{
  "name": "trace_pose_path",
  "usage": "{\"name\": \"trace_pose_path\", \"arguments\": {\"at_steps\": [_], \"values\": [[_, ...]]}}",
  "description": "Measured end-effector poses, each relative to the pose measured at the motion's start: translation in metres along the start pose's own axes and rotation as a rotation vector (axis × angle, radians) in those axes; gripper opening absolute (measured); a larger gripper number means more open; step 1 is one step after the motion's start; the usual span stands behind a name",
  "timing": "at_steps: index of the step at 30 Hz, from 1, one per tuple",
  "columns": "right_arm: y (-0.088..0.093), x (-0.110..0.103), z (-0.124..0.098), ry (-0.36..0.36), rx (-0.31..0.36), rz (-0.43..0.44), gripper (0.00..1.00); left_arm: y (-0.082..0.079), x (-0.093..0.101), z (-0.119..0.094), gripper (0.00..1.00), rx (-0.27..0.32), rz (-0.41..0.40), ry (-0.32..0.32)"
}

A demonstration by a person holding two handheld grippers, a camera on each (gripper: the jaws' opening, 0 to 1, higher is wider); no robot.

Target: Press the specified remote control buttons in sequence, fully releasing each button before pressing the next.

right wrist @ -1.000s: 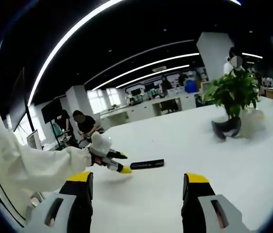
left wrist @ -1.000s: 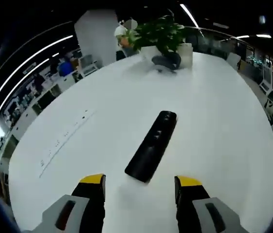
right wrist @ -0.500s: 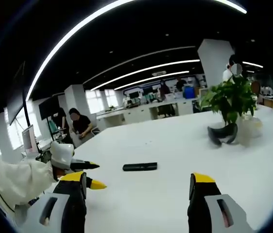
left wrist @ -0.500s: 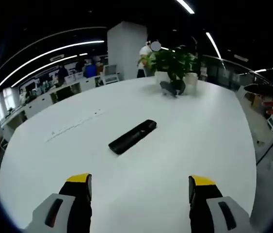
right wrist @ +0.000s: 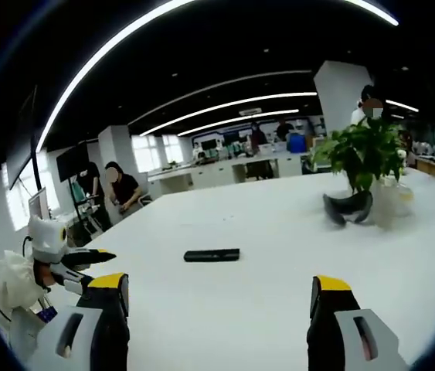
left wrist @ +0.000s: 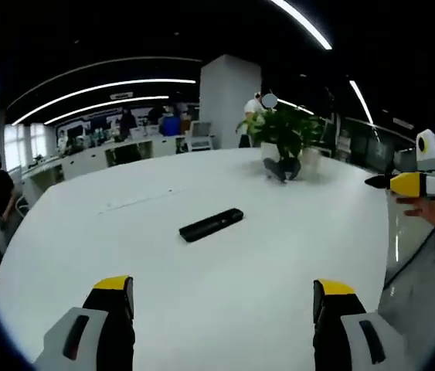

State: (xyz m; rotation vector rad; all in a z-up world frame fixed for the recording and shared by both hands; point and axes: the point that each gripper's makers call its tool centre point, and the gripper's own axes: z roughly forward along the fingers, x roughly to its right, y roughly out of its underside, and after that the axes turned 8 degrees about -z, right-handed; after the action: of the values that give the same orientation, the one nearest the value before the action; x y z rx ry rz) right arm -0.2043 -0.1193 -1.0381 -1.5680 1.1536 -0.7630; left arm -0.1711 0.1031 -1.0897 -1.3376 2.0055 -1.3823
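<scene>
A black remote control (left wrist: 211, 224) lies flat on the white table (left wrist: 225, 270), well ahead of my left gripper (left wrist: 223, 297), whose yellow-tipped jaws stand wide apart with nothing between them. In the right gripper view the same remote control (right wrist: 212, 254) lies at mid-table, far beyond my right gripper (right wrist: 219, 292), which is open and holds nothing. The right gripper (left wrist: 414, 183) also appears at the right edge of the left gripper view, held by a hand off the table. The left gripper (right wrist: 78, 259) shows at the left of the right gripper view.
A potted plant (left wrist: 280, 131) with a dark object at its base stands at the far side of the table (right wrist: 372, 255); the plant (right wrist: 365, 154) sits right of centre in the right gripper view. Several people are at desks behind. The table's edge curves close by on both sides.
Both grippers have pulled back from the remote, which now looks smaller and farther off in both views. The left gripper, close over the remote a second ago, is well clear of it.
</scene>
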Motion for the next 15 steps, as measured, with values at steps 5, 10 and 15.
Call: {"name": "trace_pose_path", "arguments": {"at_steps": [5, 10, 15], "values": [[0.005, -0.002, 0.002, -0.001, -0.009, -0.013, 0.99, 0.005, -0.001, -0.017, 0.99, 0.032, -0.057, -0.010], [0.005, 0.000, 0.002, 0.011, -0.007, -0.034, 0.99, 0.001, -0.004, -0.026, 0.99, 0.073, -0.097, -0.052], [0.005, 0.002, 0.002, 0.017, -0.008, -0.028, 0.99, -0.004, -0.014, -0.036, 0.99, 0.119, -0.138, -0.085]]}}
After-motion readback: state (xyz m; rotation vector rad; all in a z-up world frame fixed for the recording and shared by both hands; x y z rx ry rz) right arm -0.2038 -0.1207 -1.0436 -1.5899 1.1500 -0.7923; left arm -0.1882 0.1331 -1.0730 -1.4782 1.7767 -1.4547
